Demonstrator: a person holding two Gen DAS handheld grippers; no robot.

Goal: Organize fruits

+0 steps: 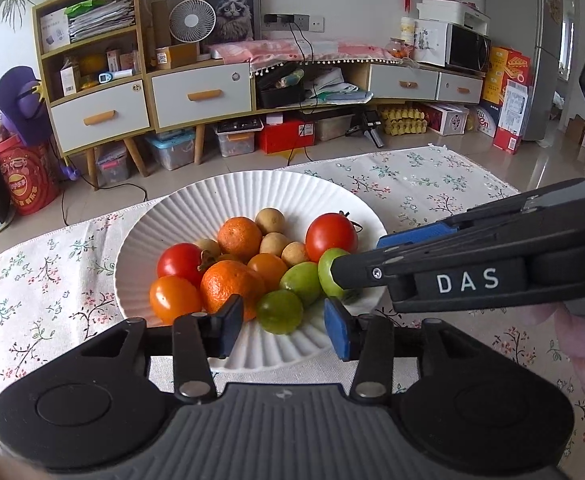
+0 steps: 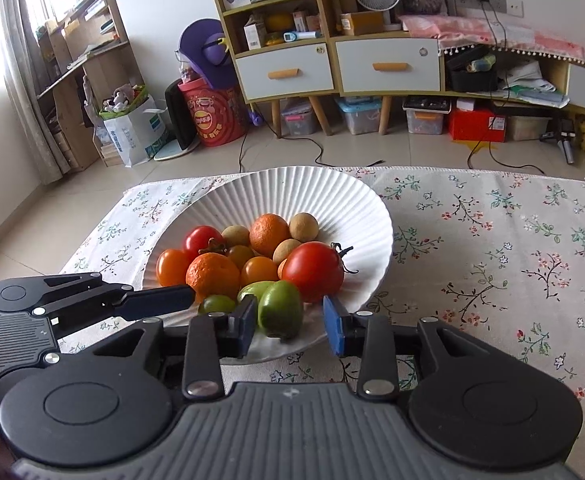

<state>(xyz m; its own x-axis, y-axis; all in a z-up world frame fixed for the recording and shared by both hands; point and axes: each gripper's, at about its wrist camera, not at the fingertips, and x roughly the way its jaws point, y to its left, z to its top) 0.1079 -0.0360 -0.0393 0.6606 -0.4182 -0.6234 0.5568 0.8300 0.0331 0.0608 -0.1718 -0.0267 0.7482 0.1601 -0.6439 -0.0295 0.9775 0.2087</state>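
A white ribbed plate (image 1: 196,208) (image 2: 332,192) on a flowered cloth holds red tomatoes (image 1: 331,237) (image 2: 312,270), oranges (image 1: 228,284) (image 2: 212,276), small tan fruits (image 1: 270,220), orange tomatoes (image 1: 174,299) and green fruits. My left gripper (image 1: 282,326) is open at the plate's near rim, with a green fruit (image 1: 279,311) between its fingers, untouched. My right gripper (image 2: 290,326) is open around another green fruit (image 2: 280,313), with gaps on both sides. In the left wrist view the right gripper reaches in from the right over that fruit (image 1: 330,272).
The flowered cloth (image 2: 492,240) covers the table to the right of the plate. Behind it are the tiled floor, a drawer cabinet (image 1: 196,92) with clutter, storage boxes and cables. The left gripper's finger (image 2: 156,300) lies along the plate's left rim.
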